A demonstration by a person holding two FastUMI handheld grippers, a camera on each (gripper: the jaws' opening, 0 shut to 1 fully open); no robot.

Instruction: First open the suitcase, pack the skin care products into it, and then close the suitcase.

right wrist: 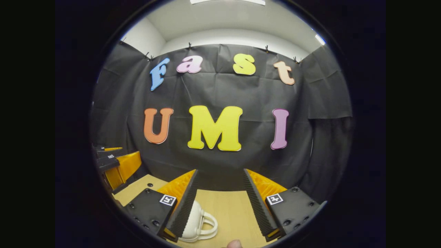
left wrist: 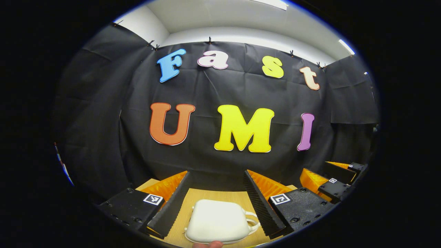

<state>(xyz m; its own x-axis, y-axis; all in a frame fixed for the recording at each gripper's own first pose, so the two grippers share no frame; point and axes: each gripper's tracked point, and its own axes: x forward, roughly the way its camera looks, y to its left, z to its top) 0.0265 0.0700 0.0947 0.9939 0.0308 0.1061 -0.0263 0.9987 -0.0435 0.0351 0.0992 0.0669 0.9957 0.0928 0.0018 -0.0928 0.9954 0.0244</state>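
Both my grippers — left (left wrist: 217,203), right (right wrist: 220,206) — hover level, fingers spread wide; the white suitcase (left wrist: 217,222) lies flat, lid down, handle (left wrist: 253,222) pointing toward the right gripper.

- In the left gripper view the white suitcase (left wrist: 217,221) is running out past the bottom edge, its near side cut off
- In the right gripper view the left finger of the right gripper (right wrist: 220,210) is hiding most of the suitcase (right wrist: 197,222), leaving only its handle end showing
- A fingertip (left wrist: 208,244) is poking in at the bottom edge, the rest of the hand being cut off
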